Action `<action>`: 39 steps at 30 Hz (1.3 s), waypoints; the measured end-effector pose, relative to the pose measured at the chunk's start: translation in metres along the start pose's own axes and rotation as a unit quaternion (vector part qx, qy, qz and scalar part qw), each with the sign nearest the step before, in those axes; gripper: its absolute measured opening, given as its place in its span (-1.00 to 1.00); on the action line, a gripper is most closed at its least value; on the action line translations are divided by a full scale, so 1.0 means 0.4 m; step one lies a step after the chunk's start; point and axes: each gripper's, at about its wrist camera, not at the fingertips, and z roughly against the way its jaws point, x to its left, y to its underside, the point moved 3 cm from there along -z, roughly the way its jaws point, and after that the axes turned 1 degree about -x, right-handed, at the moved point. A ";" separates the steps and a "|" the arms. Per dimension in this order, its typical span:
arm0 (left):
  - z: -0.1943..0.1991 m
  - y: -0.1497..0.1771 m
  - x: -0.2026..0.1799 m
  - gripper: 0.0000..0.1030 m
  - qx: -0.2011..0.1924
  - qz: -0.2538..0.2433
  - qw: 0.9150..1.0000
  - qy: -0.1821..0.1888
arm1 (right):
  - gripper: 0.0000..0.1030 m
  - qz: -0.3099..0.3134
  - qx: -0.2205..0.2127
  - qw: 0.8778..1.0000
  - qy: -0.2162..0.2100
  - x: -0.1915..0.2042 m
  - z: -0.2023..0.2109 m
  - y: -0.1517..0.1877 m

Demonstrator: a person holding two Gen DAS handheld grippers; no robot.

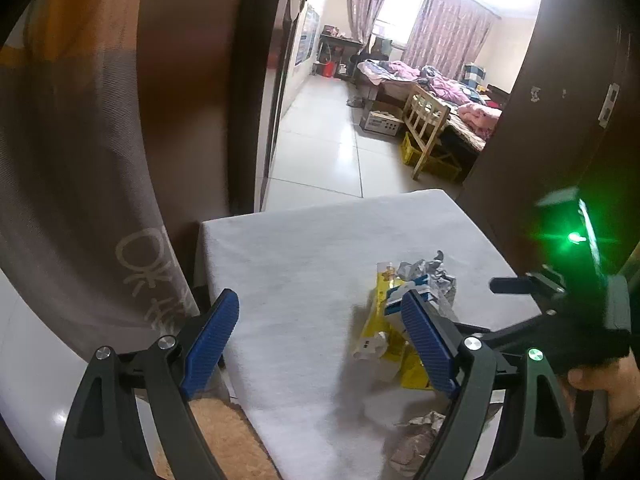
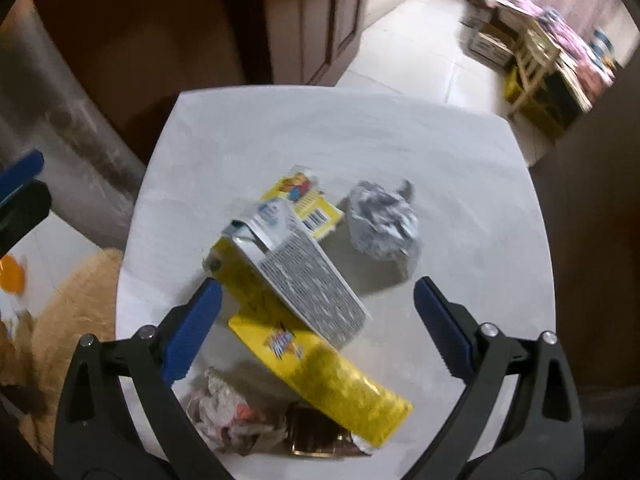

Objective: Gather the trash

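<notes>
White cloth covers the worktop [image 2: 400,128], where the trash [image 2: 304,276] lies heaped mid-surface: yellow wrappers, a grey carton, crumpled foil [image 2: 380,220]. Right tongs [image 2: 318,320] hang spread wide above the heap; left tongs [image 1: 320,340] gape too, both empty.

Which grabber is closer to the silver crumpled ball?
Probably the right. The right gripper hangs open over the trash with the silver crumpled ball just beyond its fingertips. The left gripper sits farther back, ball past its right finger.

A wooden chair [image 1: 426,124] stands beside a cluttered bed [image 1: 448,96].
</notes>
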 end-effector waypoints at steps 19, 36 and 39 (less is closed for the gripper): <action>-0.067 0.018 -0.023 0.54 0.021 -0.031 0.999 -0.011 | -0.13 -0.126 -0.134 0.981 -0.055 -0.067 0.181 0.100; -0.385 0.079 -0.250 0.56 0.169 -0.145 0.975 0.002 | -0.13 -0.313 -0.268 0.907 -0.083 -0.081 0.395 0.366; -0.386 0.080 -0.233 0.61 0.151 -0.116 0.982 0.004 | -0.13 -0.314 -0.266 0.907 -0.085 -0.099 0.388 0.358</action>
